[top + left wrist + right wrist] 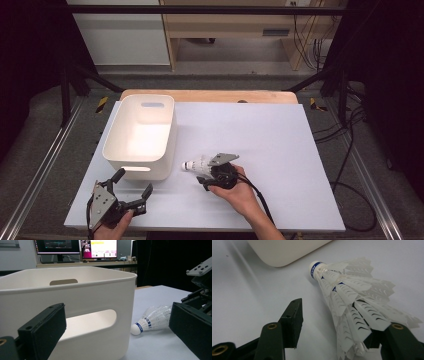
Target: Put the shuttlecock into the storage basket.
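Shuttlecock (194,165): white feathers, blue-banded cork, lying on the white table (280,150) just beside the white plastic bin (141,135). Right gripper (207,176): jaws half apart, feather skirt between them, one jaw clear of it; grip undetermined. Left gripper (134,186): jaws wide, empty, before the bin.

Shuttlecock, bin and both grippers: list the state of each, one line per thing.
Shuttlecock: lying on its side on the table, cork end toward the bin, feather skirt between the right gripper's jaws, not clamped.
Bin: upright, empty, open at the top.
Right gripper: jaws partly open around the feathers; one pad clear of them.
Left gripper: jaws wide open, holding nothing, near the bin's front wall.
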`<action>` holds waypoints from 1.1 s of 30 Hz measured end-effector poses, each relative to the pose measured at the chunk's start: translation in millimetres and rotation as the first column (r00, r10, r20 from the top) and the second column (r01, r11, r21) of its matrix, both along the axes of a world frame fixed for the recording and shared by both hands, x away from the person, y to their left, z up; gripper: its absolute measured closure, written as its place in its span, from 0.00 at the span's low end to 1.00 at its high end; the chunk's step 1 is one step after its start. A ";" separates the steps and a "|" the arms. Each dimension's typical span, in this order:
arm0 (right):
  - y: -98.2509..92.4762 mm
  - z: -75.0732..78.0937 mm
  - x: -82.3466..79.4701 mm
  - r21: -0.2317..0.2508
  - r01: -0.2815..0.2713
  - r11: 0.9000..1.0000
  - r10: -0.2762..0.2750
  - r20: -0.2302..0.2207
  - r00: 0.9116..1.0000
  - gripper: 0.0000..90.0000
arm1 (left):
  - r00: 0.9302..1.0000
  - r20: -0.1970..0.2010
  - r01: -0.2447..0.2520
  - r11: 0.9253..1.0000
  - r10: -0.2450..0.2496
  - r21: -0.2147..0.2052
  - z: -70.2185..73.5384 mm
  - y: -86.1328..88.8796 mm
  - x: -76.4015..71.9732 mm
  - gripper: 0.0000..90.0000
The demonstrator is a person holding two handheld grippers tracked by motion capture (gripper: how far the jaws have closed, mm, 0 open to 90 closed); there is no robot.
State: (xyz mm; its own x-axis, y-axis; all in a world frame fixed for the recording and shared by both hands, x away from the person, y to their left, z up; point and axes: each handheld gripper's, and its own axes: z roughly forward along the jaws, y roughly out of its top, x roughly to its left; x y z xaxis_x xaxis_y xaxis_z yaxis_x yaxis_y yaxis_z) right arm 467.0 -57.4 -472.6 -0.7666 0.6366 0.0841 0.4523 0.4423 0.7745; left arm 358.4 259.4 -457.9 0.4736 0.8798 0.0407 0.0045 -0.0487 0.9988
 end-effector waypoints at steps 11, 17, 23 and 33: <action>-0.4 -2.8 6.4 0.014 0.030 0.999 -0.029 -0.018 0.999 0.62 | 1.000 -0.001 0.003 1.000 -0.003 0.001 -0.1 -0.6 -0.2 0.01; -1.2 -5.9 10.8 0.015 0.041 0.999 -0.040 -0.021 0.999 0.71 | 1.000 -0.003 0.005 1.000 -0.005 0.002 -0.3 -1.1 -0.2 0.01; -3.3 -6.3 13.0 0.021 0.035 0.999 -0.035 -0.008 0.999 0.88 | 1.000 -0.003 0.004 1.000 -0.004 0.000 -0.4 -0.9 0.0 0.01; -6.0 -7.0 14.7 0.017 0.002 1.000 -0.002 0.005 1.000 0.99 | 1.000 -0.002 0.003 1.000 -0.003 0.000 -0.3 -0.6 0.0 0.01</action>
